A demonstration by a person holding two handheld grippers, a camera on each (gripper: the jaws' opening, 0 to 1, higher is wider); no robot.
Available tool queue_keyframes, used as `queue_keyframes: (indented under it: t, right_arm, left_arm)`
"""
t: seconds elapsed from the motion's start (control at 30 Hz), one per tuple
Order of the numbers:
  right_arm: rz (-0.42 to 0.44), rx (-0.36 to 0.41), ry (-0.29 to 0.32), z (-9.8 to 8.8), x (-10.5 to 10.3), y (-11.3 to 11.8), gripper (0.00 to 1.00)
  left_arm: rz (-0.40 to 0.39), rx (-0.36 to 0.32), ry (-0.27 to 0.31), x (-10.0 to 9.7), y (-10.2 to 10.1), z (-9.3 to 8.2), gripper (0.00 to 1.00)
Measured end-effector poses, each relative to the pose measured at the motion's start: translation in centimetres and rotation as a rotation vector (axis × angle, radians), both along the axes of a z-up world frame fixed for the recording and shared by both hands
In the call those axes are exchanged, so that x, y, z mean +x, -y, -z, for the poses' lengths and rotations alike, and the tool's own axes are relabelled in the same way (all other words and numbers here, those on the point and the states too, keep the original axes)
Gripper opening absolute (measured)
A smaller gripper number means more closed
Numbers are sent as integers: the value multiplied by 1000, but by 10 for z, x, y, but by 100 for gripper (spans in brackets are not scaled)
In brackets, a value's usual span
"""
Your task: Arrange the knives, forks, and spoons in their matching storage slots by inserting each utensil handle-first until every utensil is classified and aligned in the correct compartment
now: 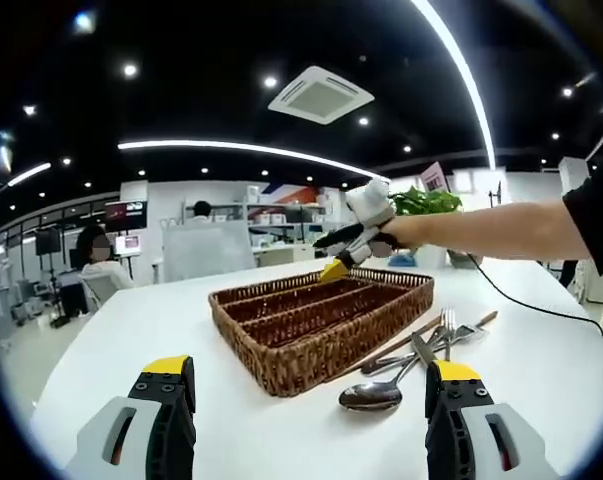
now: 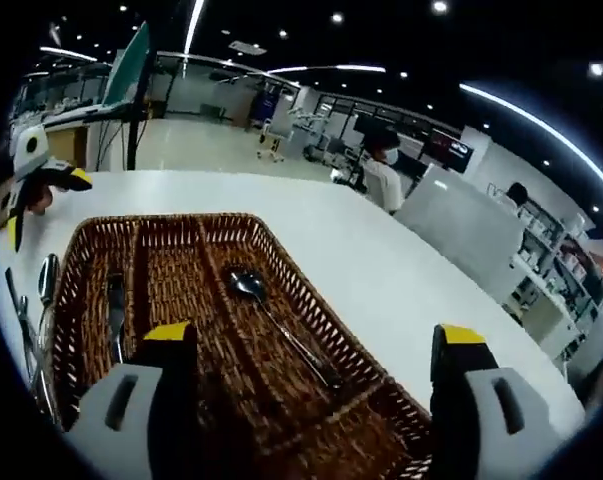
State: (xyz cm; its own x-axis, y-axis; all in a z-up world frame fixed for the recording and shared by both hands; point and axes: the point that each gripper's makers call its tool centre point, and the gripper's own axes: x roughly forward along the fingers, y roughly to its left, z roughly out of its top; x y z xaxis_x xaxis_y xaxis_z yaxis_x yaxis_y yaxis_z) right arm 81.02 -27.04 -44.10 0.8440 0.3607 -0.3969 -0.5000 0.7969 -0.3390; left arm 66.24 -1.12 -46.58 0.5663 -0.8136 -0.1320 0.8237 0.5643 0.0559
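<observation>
1 spoon lies in basket between right jaws.

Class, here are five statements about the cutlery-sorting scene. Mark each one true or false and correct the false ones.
1. The wicker tray stands on a white table. True.
2. A spoon lies in one of the tray's compartments. True.
3. All the utensils are already in the tray. False: a pile of utensils lies on the table beside it.
4. The right tool grips a fork. False: its jaws are open and hold nothing.
5. The left tool is shut. False: its jaws stand wide apart.
</observation>
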Motion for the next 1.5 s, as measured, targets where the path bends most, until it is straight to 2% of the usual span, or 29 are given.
queue_keyframes:
  t: [0.1,0.27,0.3,0.33,0.5,0.53,0.6,0.67,0.7,0.77,0.83,0.97,1.1,1.2,1.4,1.5]
  right_arm:
    - [20,71,16,-6,-24,8,99]
    - [55,63,29,-2,-60,24,99]
    - [73,84,1,1,-70,26,99]
    - [78,92,0,-1,-72,31,99]
    - [108,99,16,-11,-112,30,99]
    - [112,125,30,-17,-123,27,99]
    - [118,162,52,-26,-141,23,99]
    - [119,174,67,-30,-153,23,99]
    - [122,190,72,-32,-160,23,99]
    - [129,187,53,-30,-177,24,99]
    - [151,193,64,-34,-191,31,100]
    - [159,257,66,-40,-222,37,100]
    - [178,257,98,-41,-236,42,100]
    - [161,297,67,-36,-241,36,100]
    - [144,260,38,-19,-249,32,100]
    - [122,265,51,-24,-255,27,100]
  left_arm:
    - [3,-12,-2,-1,1,-3,100]
    - [10,4,0,-4,1,-2,100]
    - [23,2,-11,-6,2,-2,100]
    - [32,3,-27,-8,3,-3,100]
    - [50,21,8,-22,5,-20,100]
    - [53,16,7,-24,6,-22,100]
    - [61,1,-14,-26,6,-23,100]
    - [68,-21,-61,-30,6,-25,100]
    - [67,-17,-63,-30,5,-26,100]
    - [66,10,-41,-35,6,-28,100]
    - [61,9,-38,-36,5,-32,100]
    - [43,25,-9,-35,0,-36,100]
    - [35,24,3,-33,-8,-39,100]
    - [13,27,5,-27,-17,-39,100]
    - [0,10,15,-25,-21,-42,100]
    - [10,30,8,-27,-20,-38,100]
